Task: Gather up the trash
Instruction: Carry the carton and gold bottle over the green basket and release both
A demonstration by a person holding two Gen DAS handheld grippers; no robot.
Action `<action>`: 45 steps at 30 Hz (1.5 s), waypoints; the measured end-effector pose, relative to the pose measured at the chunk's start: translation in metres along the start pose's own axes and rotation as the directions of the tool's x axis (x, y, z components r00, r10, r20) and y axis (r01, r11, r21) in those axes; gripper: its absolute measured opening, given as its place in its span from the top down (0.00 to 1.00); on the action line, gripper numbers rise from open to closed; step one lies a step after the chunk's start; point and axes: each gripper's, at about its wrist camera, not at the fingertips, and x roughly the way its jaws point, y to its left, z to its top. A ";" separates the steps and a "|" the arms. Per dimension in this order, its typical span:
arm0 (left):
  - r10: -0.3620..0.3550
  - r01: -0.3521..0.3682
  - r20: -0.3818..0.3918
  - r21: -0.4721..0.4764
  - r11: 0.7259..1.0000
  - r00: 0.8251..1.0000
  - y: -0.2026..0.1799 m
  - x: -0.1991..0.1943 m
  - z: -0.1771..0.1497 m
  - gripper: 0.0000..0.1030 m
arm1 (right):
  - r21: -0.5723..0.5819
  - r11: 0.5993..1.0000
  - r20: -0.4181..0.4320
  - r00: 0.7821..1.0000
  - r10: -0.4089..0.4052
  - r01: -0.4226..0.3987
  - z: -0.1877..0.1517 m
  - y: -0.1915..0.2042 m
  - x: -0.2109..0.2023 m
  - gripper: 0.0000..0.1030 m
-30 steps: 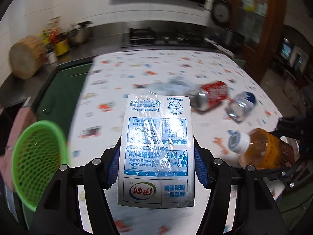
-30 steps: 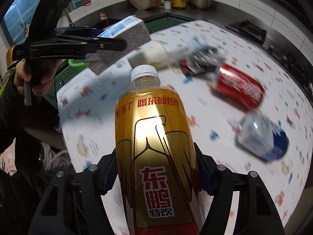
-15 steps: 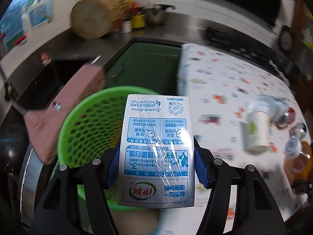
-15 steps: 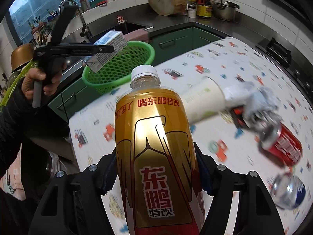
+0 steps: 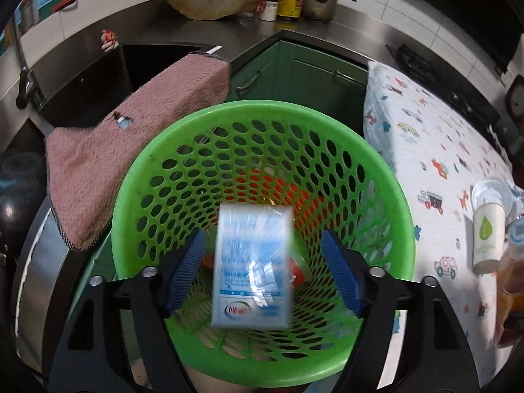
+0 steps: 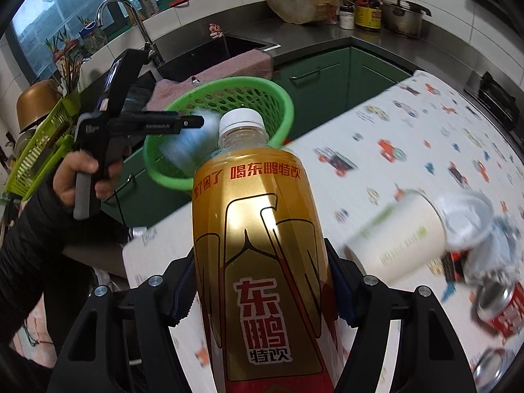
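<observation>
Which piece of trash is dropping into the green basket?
The blue-and-white milk carton: it's blurred, loose between the open left gripper, above the basket. The yellow bottle stays clamped.

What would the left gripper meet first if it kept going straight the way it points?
Probably the milk carton, loose and blurred between the open left gripper fingers, then the green basket interior; depth is uncertain.

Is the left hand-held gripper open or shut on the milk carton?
Open: left hand-held gripper shows gaps beside the blurred milk carton over the green basket.

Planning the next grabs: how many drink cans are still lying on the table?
2: a red can near the table's right edge, by the paper cup, and a silver-topped can just below it. More may be hidden.
</observation>
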 end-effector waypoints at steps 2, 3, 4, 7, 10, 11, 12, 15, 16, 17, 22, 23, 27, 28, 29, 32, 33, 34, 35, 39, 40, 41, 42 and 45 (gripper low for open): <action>0.000 0.000 0.006 -0.022 1.000 1.000 0.007 -0.002 -0.002 0.22 | 0.000 1.000 0.006 1.000 0.011 -0.011 0.011 0.003 0.007 0.36; -0.007 0.007 0.008 -0.030 1.000 1.000 0.010 -0.003 -0.003 0.22 | 0.000 1.000 0.008 1.000 0.019 -0.019 0.016 0.005 0.009 0.36; -0.011 0.011 0.009 -0.039 0.999 1.000 0.012 -0.004 -0.005 0.22 | -0.002 1.000 0.012 1.000 0.024 -0.024 0.022 0.008 0.012 0.36; -0.009 0.011 0.026 -0.060 0.998 1.000 0.022 -0.014 -0.013 0.21 | -0.010 0.999 0.018 0.999 0.031 -0.031 0.040 0.015 0.021 0.36; 0.000 0.004 0.048 -0.076 0.997 0.999 0.031 -0.026 -0.022 0.17 | -0.012 0.999 0.024 0.999 0.035 -0.034 0.054 0.020 0.029 0.36; 0.001 0.004 0.053 -0.084 0.996 0.999 0.034 -0.029 -0.024 0.17 | -0.010 0.999 0.029 0.999 0.036 -0.035 0.061 0.022 0.033 0.36; 0.001 0.004 0.057 -0.091 0.996 0.998 0.037 -0.034 -0.028 0.17 | -0.007 0.999 0.033 0.999 0.035 -0.035 0.067 0.024 0.036 0.36; 0.023 -0.015 0.070 -0.104 0.994 0.997 0.046 -0.044 -0.039 0.16 | 0.010 0.999 0.037 0.999 0.040 -0.040 0.081 0.027 0.047 0.36; 0.027 -0.018 0.074 -0.111 0.994 0.997 0.049 -0.047 -0.043 0.15 | 0.016 0.999 0.036 0.999 0.037 -0.037 0.086 0.028 0.053 0.36; 0.028 -0.018 0.080 -0.123 0.992 0.996 0.052 -0.051 -0.048 0.15 | 0.021 0.999 0.034 0.999 0.035 -0.036 0.090 0.029 0.057 0.36; 0.035 -0.020 0.088 -0.162 0.987 0.996 0.065 -0.059 -0.065 0.14 | 0.044 0.999 0.025 0.999 0.029 -0.030 0.112 0.037 0.084 0.36; 0.040 -0.025 0.088 -0.165 0.986 0.995 0.067 -0.060 -0.068 0.14 | 0.048 0.998 0.028 0.999 0.027 -0.029 0.116 0.038 0.087 0.36; 0.040 -0.025 0.079 -0.178 0.984 0.996 0.071 -0.060 -0.077 0.14 | 0.071 0.997 0.046 0.999 0.025 -0.028 0.132 0.044 0.100 0.36; 0.038 -0.023 0.077 -0.181 0.983 0.996 0.072 -0.059 -0.078 0.14 | 0.069 0.997 0.049 0.998 0.025 -0.028 0.136 0.046 0.103 0.36; 0.038 -0.023 0.077 -0.181 0.983 0.996 0.072 -0.059 -0.079 0.14 | 0.067 0.997 0.050 0.998 0.023 -0.027 0.139 0.048 0.105 0.36; 0.032 -0.017 0.073 -0.187 0.982 0.997 0.073 -0.056 -0.081 0.14 | 0.055 0.998 0.057 0.998 0.011 -0.014 0.145 0.054 0.109 0.36; 0.029 -0.015 0.072 -0.188 0.982 0.997 0.073 -0.056 -0.081 0.14 | 0.053 0.999 0.060 0.998 0.009 -0.012 0.146 0.055 0.109 0.35; 0.027 -0.013 0.072 -0.188 0.982 0.997 0.073 -0.055 -0.081 0.14 | 0.051 0.999 0.059 0.998 0.010 -0.013 0.147 0.056 0.110 0.35; 0.026 -0.012 0.072 -0.187 0.982 0.997 0.073 -0.055 -0.081 0.14 | 0.052 0.999 0.060 0.998 0.010 -0.013 0.147 0.056 0.109 0.35; 0.016 -0.003 0.067 -0.187 0.982 0.998 0.070 -0.053 -0.081 0.13 | 0.053 0.998 0.101 0.995 0.025 -0.030 0.145 0.055 0.099 0.24; 0.014 -0.001 0.068 -0.185 0.983 0.998 0.069 -0.053 -0.082 0.13 | 0.052 0.998 0.110 0.994 0.029 -0.035 0.145 0.055 0.095 0.24; 0.013 0.000 0.068 -0.183 0.983 0.998 0.067 -0.052 -0.081 0.13 | 0.054 0.998 0.112 0.993 0.032 -0.038 0.145 0.055 0.093 0.24; 0.010 0.003 0.067 -0.183 0.983 0.998 0.066 -0.052 -0.081 0.13 | 0.055 0.998 0.113 0.993 0.037 -0.043 0.145 0.054 0.092 0.24; 0.003 0.009 0.070 -0.174 0.985 0.998 0.061 -0.054 -0.081 0.13 | 0.047 0.998 0.121 0.992 0.042 -0.048 0.140 0.055 0.082 0.24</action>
